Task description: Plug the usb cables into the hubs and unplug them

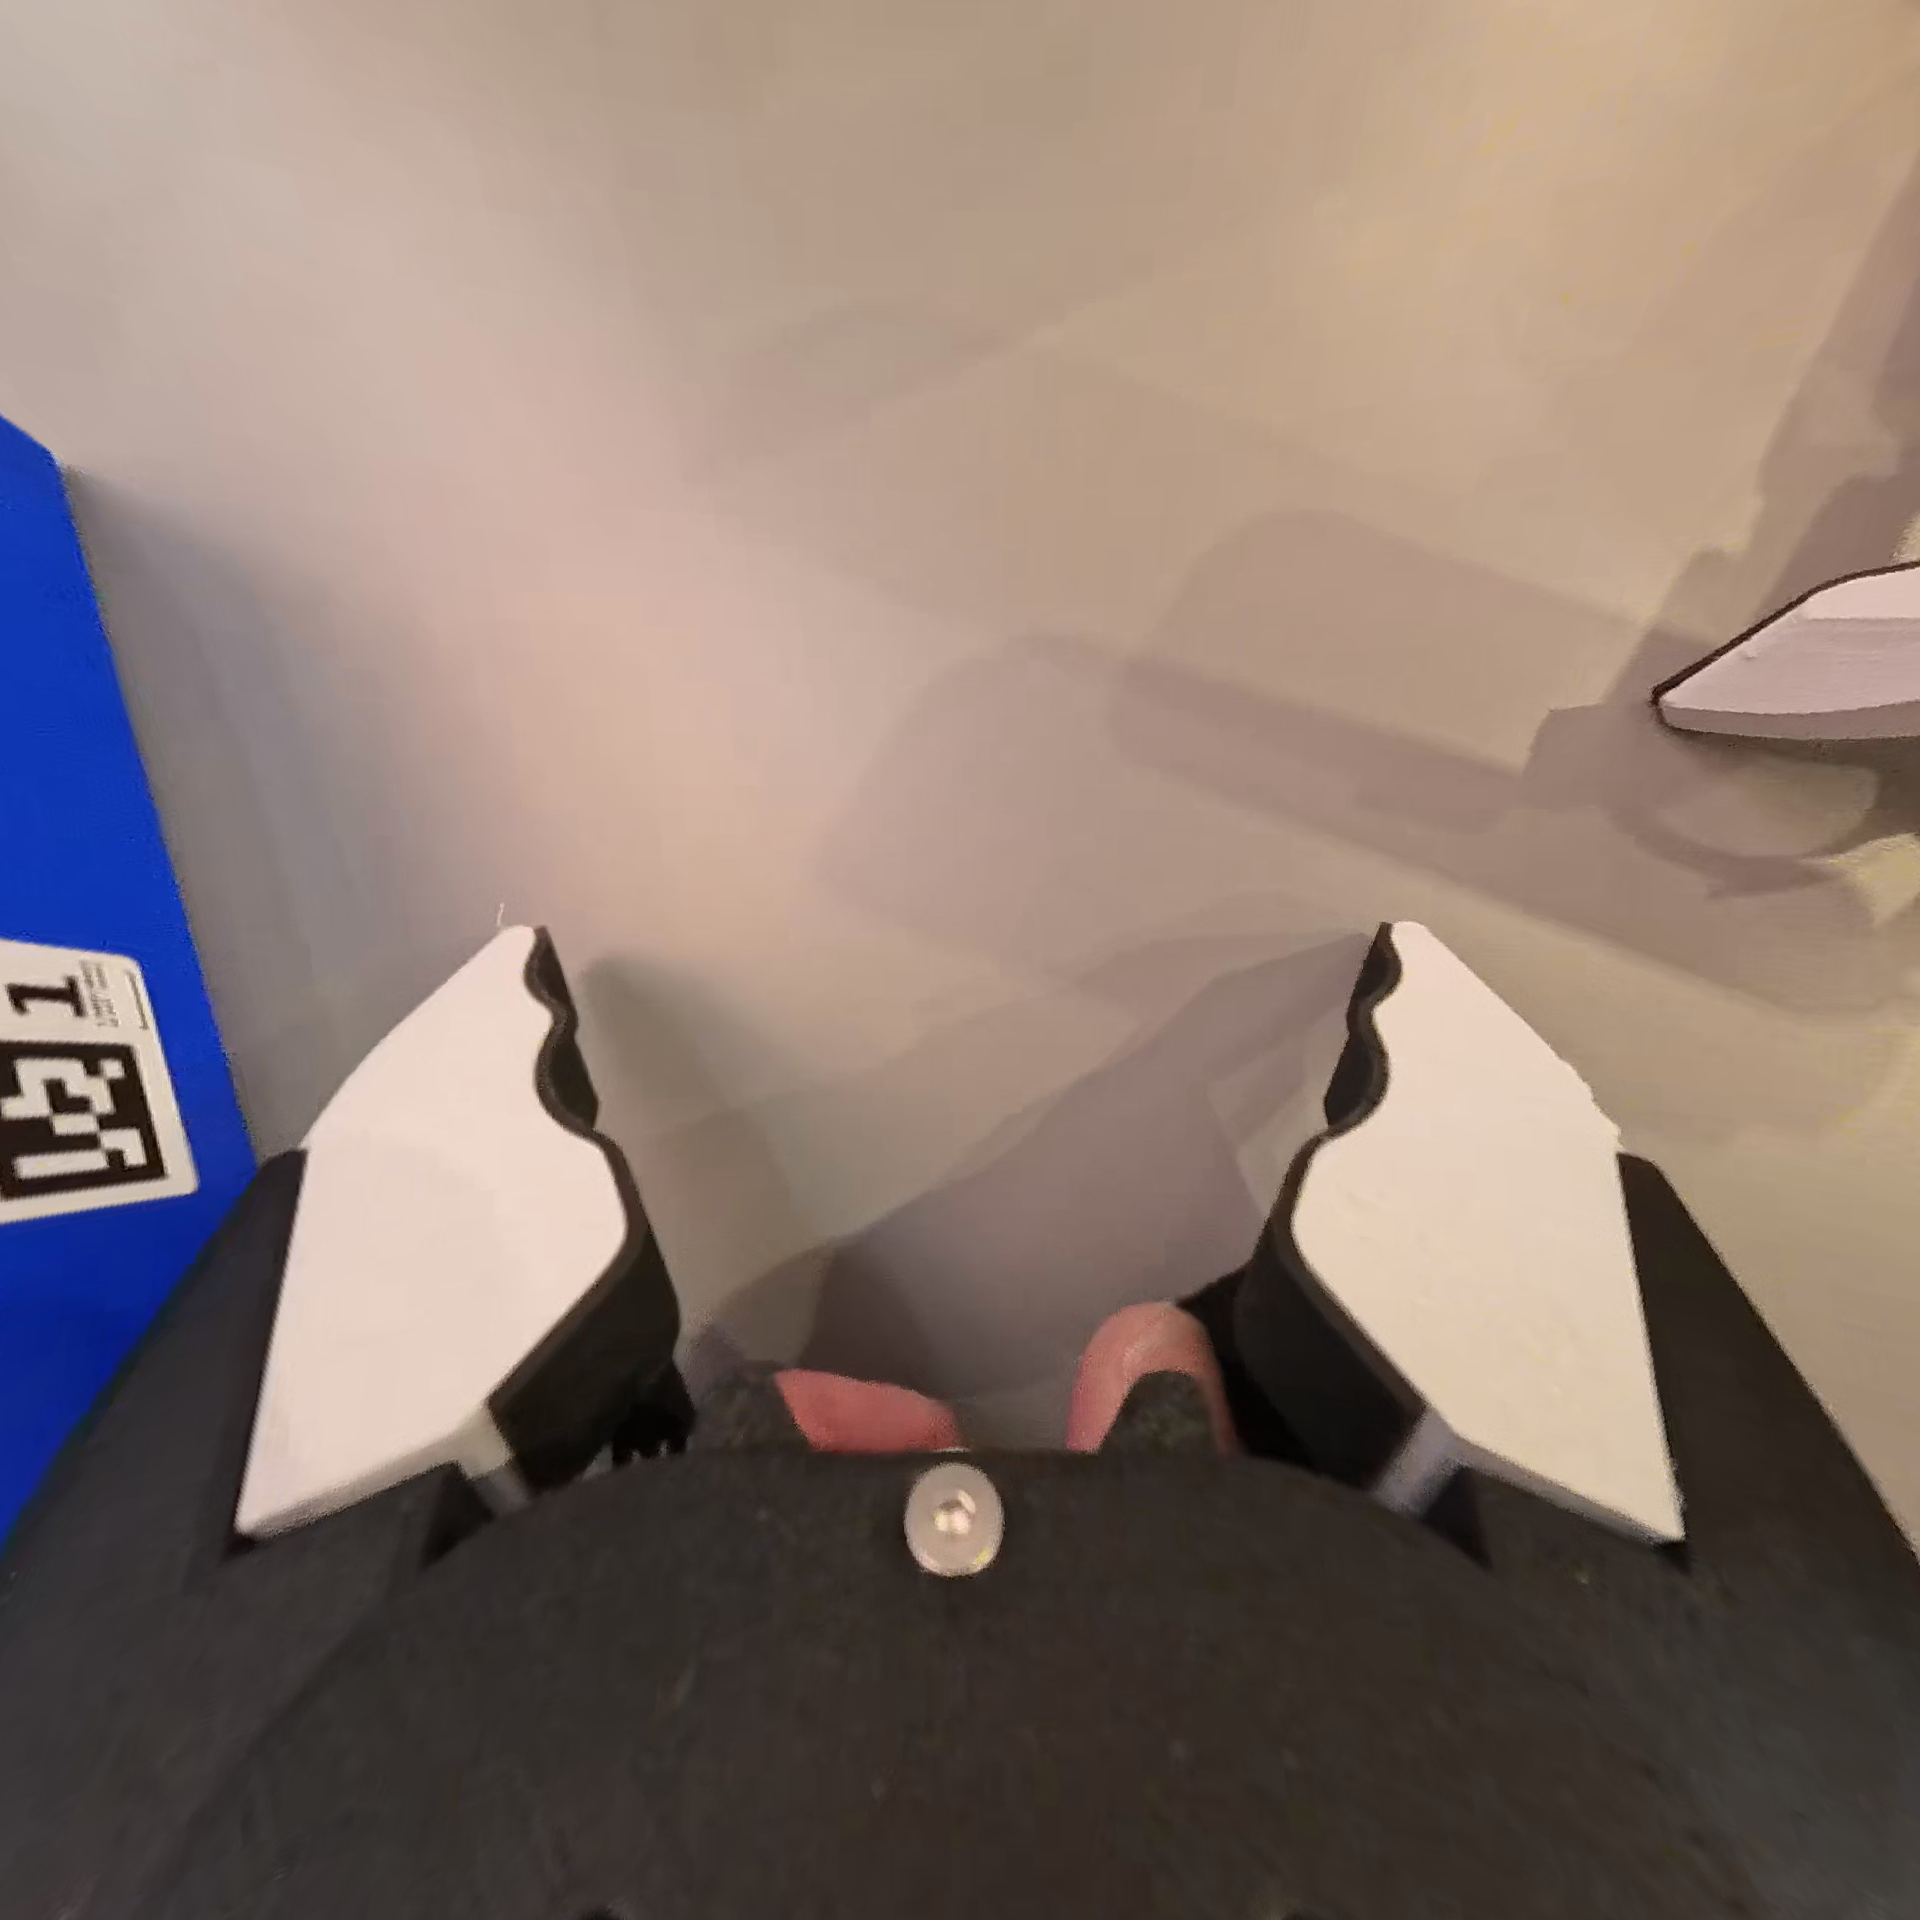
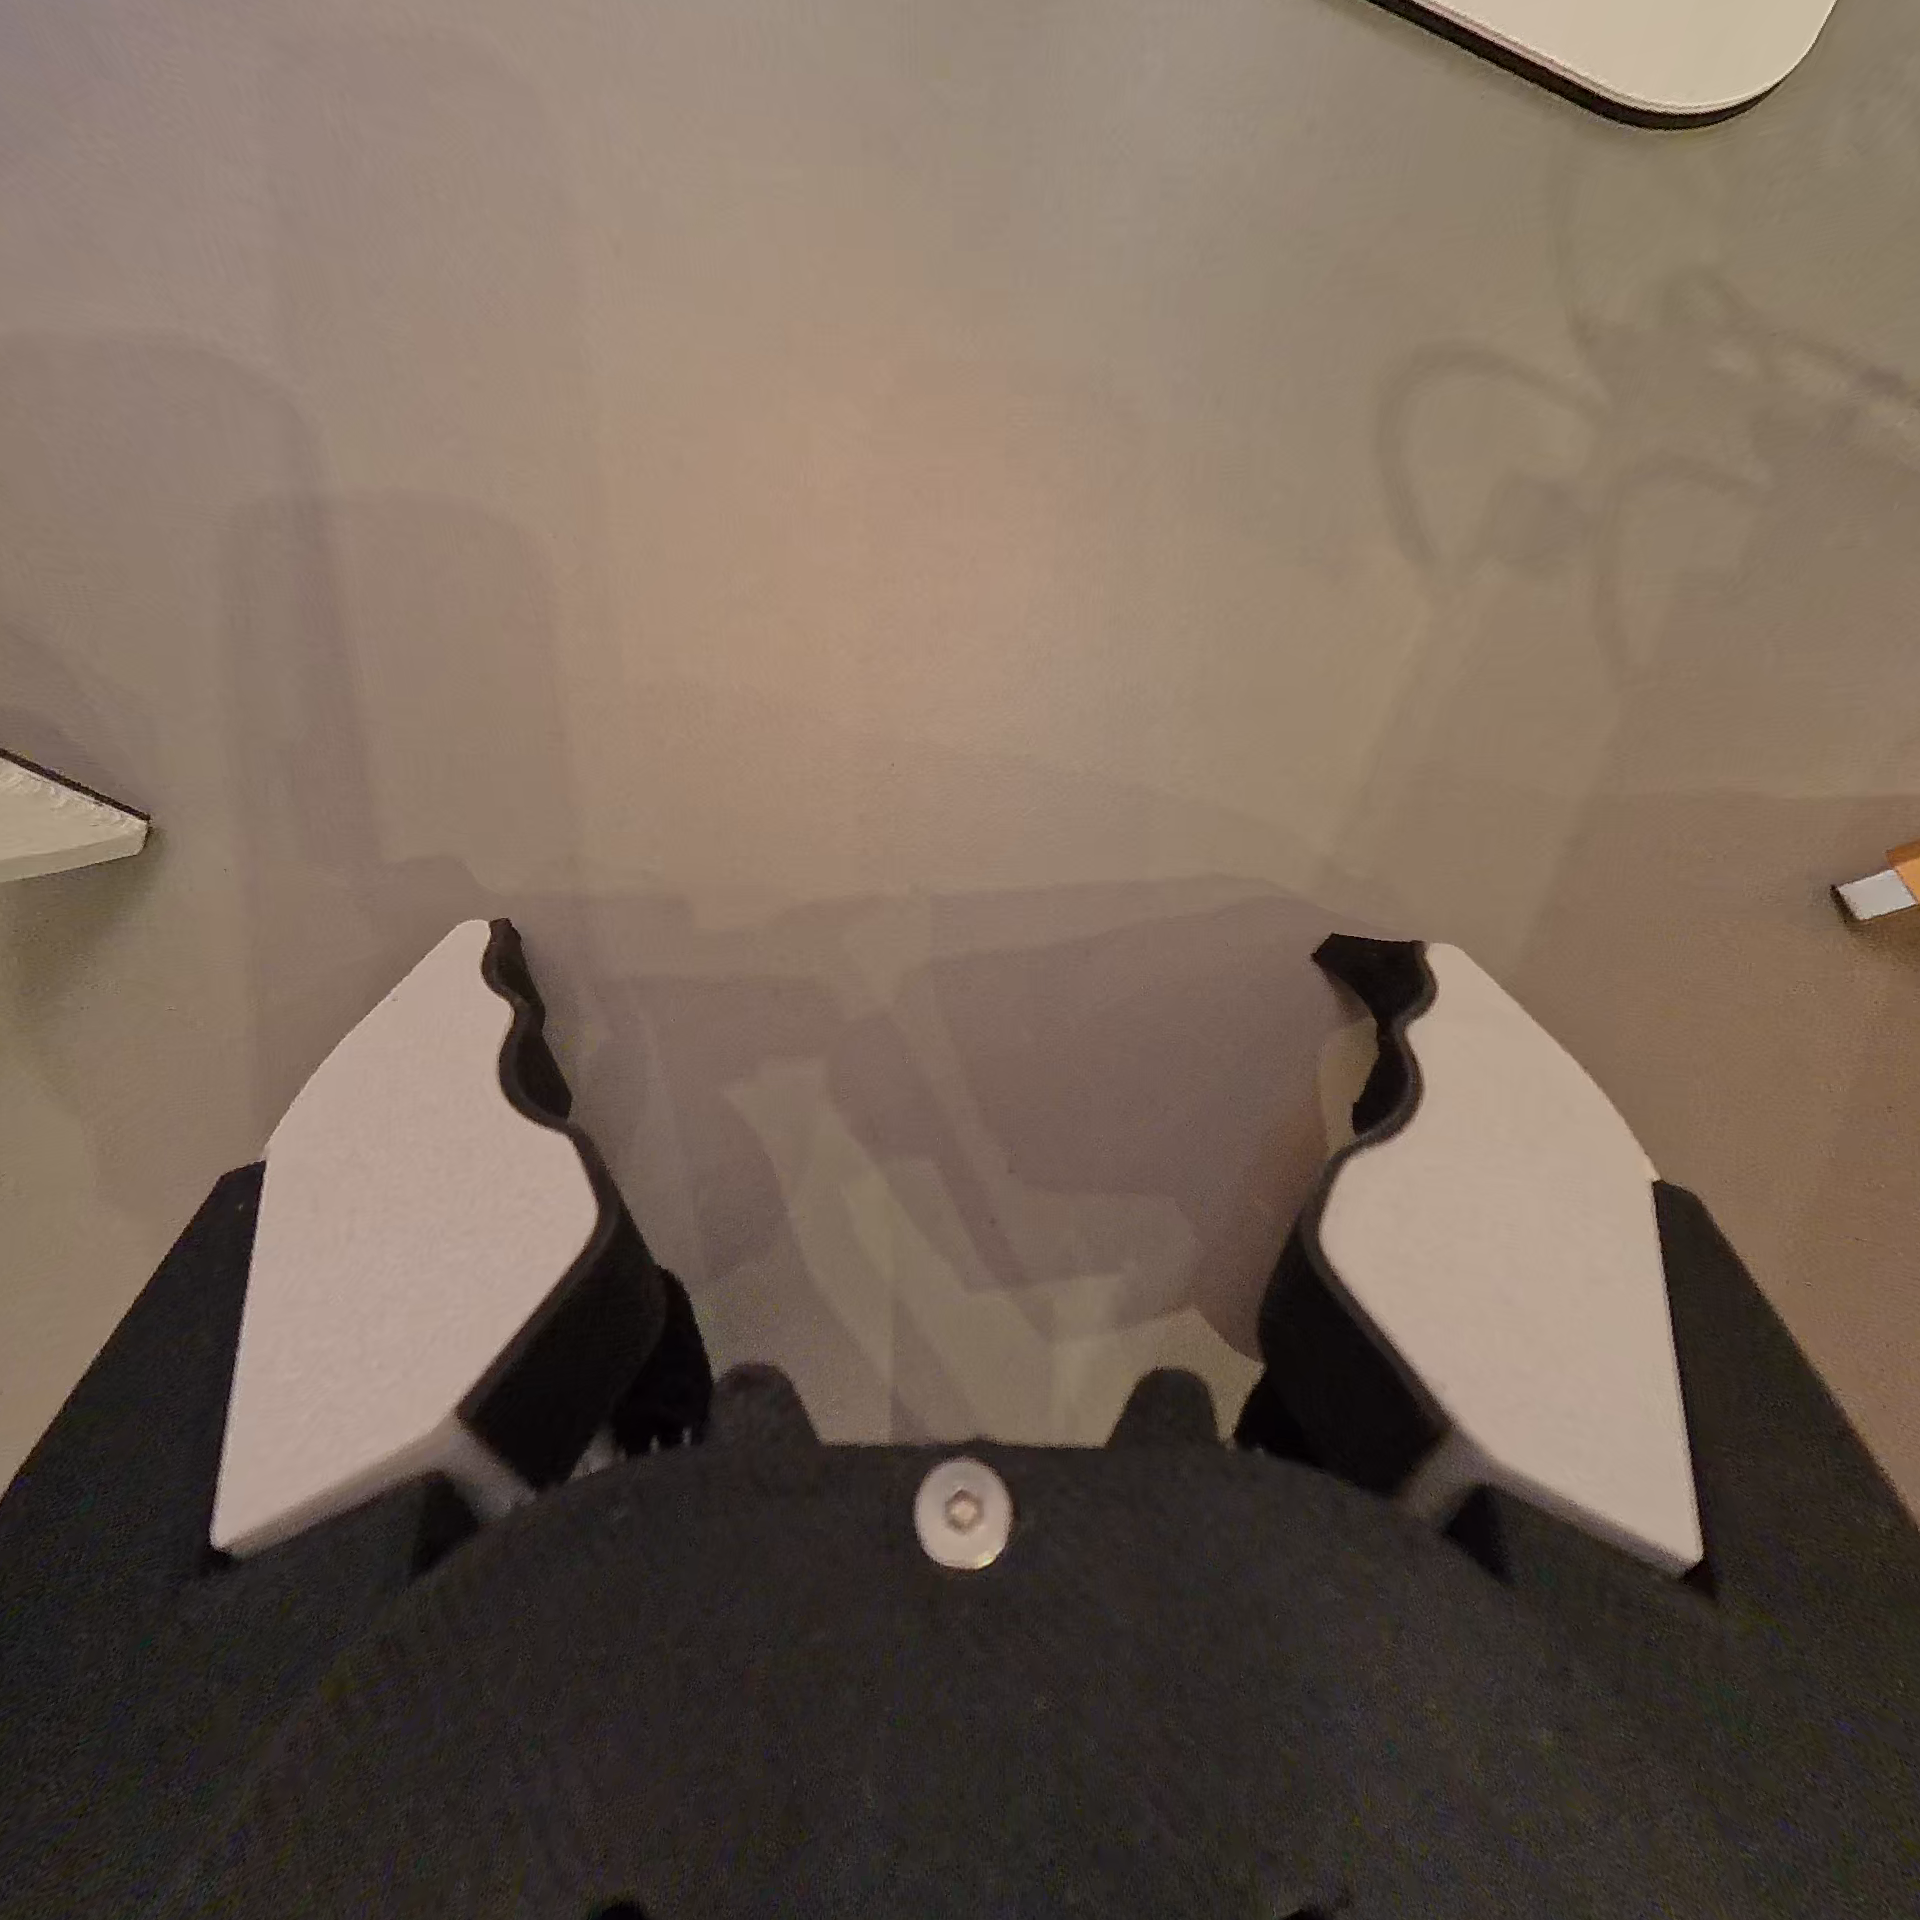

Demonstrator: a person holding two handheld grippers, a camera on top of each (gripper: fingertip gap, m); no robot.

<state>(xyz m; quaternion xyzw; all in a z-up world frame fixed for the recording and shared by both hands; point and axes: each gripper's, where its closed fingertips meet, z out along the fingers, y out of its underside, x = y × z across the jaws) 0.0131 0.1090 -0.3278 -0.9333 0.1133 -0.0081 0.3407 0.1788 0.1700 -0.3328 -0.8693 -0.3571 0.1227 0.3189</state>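
Observation:
My left gripper [image 1: 961, 935] is open and empty, its white fingers spread wide over a bare grey tabletop [image 1: 831, 468]. My right gripper [image 2: 956, 961] is open and empty too, over the same grey surface [image 2: 935, 520]. At the right edge of the right wrist view a small metal USB plug with an orange body [image 2: 1881, 888] pokes into the picture, well right of the gripper. No hub shows in either view. The tip of the right gripper's finger [image 1: 1797, 670] shows at the right edge of the left wrist view, and the left gripper's fingertip [image 2: 62, 821] at the left edge of the right wrist view.
A blue box with a black-and-white marker sticker [image 1: 73, 935] stands at the left edge of the left wrist view, close beside my left gripper. A white rounded object with a dark rim [image 2: 1610, 62] lies at the top right of the right wrist view. Fingertips of a hand [image 1: 1132, 1371] show behind the left gripper.

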